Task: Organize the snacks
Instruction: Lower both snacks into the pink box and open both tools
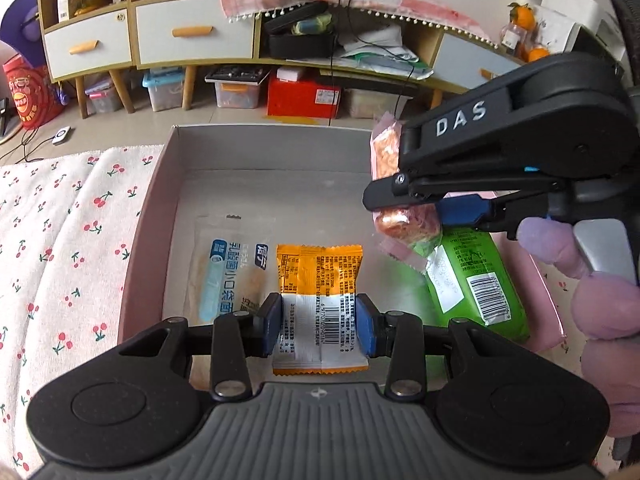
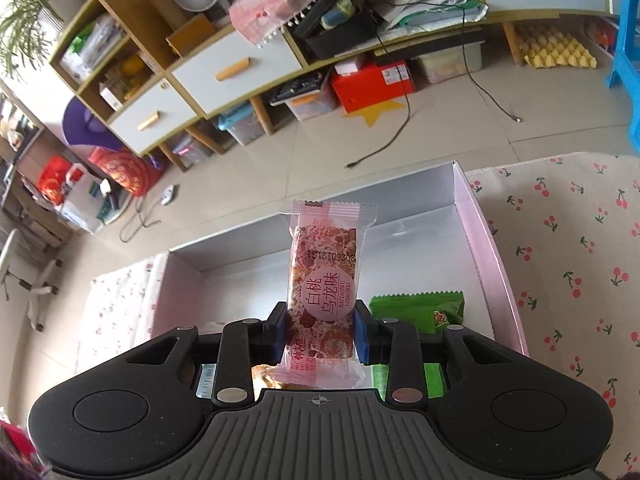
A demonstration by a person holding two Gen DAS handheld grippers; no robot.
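The right claw (image 2: 320,330) clamps a pink snack bar (image 2: 323,284); the left claw (image 1: 319,326) seemingly grips an orange packet (image 1: 320,280), with a green packet (image 1: 468,280) at three o'clock.

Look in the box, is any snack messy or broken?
Nothing looks broken or spilled. The white packet lies flat in the box; the green packet rests tilted at its right side. The left gripper holds the orange packet, and the right gripper the pink snack bar.
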